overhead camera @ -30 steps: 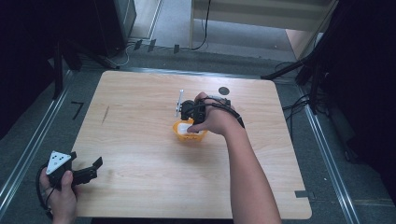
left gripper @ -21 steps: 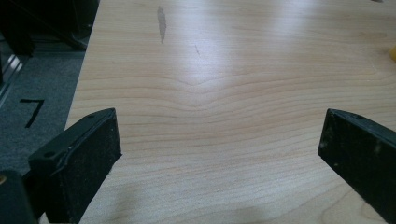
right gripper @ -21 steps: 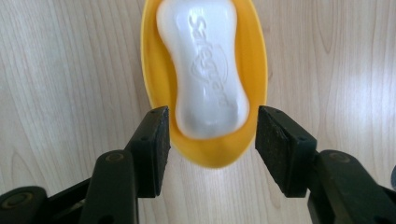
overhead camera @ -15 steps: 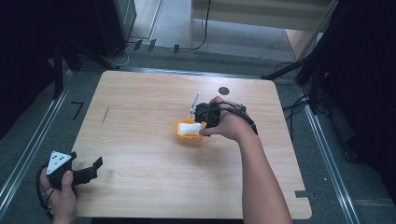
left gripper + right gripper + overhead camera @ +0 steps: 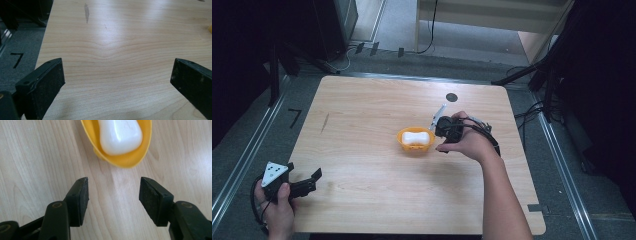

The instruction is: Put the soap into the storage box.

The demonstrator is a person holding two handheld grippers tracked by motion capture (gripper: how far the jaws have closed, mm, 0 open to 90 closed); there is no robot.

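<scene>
An orange-yellow bowl sits near the middle of the wooden counter, and a white rounded lump lies inside it. Just to the right of the bowl, the right gripper rests close to the counter in the person's right hand. In the right gripper view its jaws stand partly open with bare wood between them; they grip nothing, and the bowl's rim lies just ahead of the tips, not touching them. Well away from the bowl, at the counter's near left corner, the left gripper is held in the left hand. Its jaws are spread wide and empty over plain wood. A small dark disc lies beyond the bowl, near the counter's far edge.
</scene>
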